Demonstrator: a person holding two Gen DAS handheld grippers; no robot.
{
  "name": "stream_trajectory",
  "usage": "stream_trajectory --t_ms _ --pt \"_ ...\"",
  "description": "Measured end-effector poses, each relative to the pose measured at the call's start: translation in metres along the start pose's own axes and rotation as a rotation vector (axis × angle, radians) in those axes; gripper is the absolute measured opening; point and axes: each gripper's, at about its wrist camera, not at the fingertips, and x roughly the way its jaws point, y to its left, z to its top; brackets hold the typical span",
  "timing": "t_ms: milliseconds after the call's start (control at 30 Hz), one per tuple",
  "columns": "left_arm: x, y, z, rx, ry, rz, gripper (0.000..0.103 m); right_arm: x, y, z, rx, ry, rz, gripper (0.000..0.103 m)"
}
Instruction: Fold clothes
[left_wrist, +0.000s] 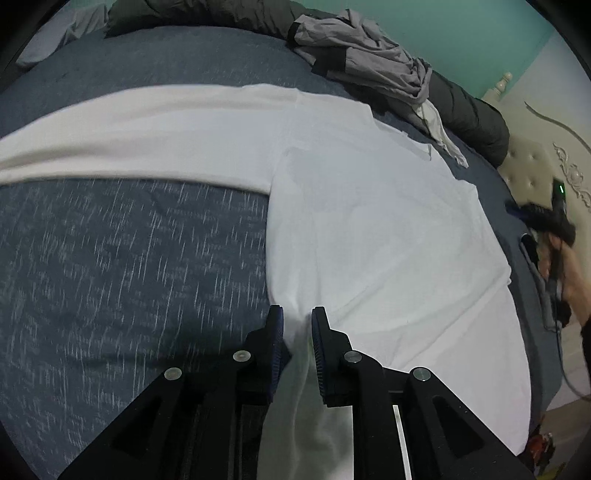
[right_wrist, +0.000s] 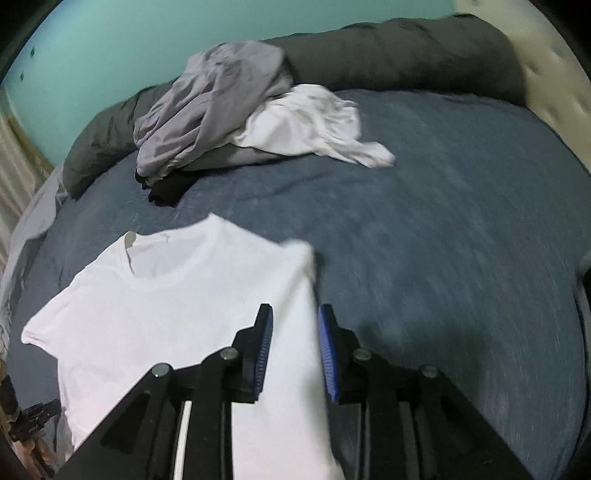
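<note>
From the left wrist, the white T-shirt (left_wrist: 369, 221) lies spread flat on the blue bed (left_wrist: 129, 258), one sleeve stretched out to the left. The left hand-held gripper (left_wrist: 297, 321) stands narrowly parted, with a ridge of the shirt's edge rising between the pads; the cloth looks loose there, not pinched. At the far right edge the other hand-held gripper hovers beyond the shirt.

From the right wrist, the right hand-held gripper (right_wrist: 295, 317) is narrowly parted and holds nothing, just above the shirt's side edge near the shoulder. A pile of grey and white clothes (right_wrist: 229, 110) waits by the dark pillows (right_wrist: 406, 51).

The shirt looks thin, light and limp; it will sag and crease, so it is best taken at hem corners or shoulder seams.
</note>
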Motion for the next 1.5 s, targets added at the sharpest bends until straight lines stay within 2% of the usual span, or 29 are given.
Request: stream_trajectory --t_ms 300,433,633,767,833,1000,1167,1367,1500 --pt "0.011 -0.006 0.025 0.025 -0.033 0.016 0.017 0.081 0.046 0.058 -0.186 0.097 -0.063 0.025" --pt "0.019 -0.008 0.029 0.038 -0.029 0.012 0.017 0.114 0.060 0.066 -0.288 0.157 -0.086 0.025" --pt "0.024 0.001 0.027 0.027 -0.014 0.015 0.017 0.142 0.063 0.068 -0.330 0.195 -0.101 0.025" --pt "0.021 0.001 0.027 0.029 -0.021 0.012 0.017 0.145 0.065 0.066 -0.354 0.195 -0.075 0.023" --pt "0.022 0.002 0.026 0.028 -0.021 0.013 0.017 0.143 0.065 0.064 -0.364 0.195 -0.053 0.010" --pt "0.023 0.000 0.025 0.028 -0.020 0.019 0.017 0.138 0.065 0.060 -0.387 0.187 -0.032 0.001" --pt "0.022 0.000 0.024 0.027 -0.022 0.021 0.017 0.129 0.065 0.063 -0.385 0.143 -0.023 0.001" --pt "0.021 0.000 0.023 0.025 -0.024 0.025 0.017 0.120 0.072 0.072 -0.395 0.054 -0.083 0.001" --pt "0.021 0.000 0.023 0.023 -0.026 0.027 0.017 0.132 0.074 0.075 -0.386 0.084 -0.127 0.001"
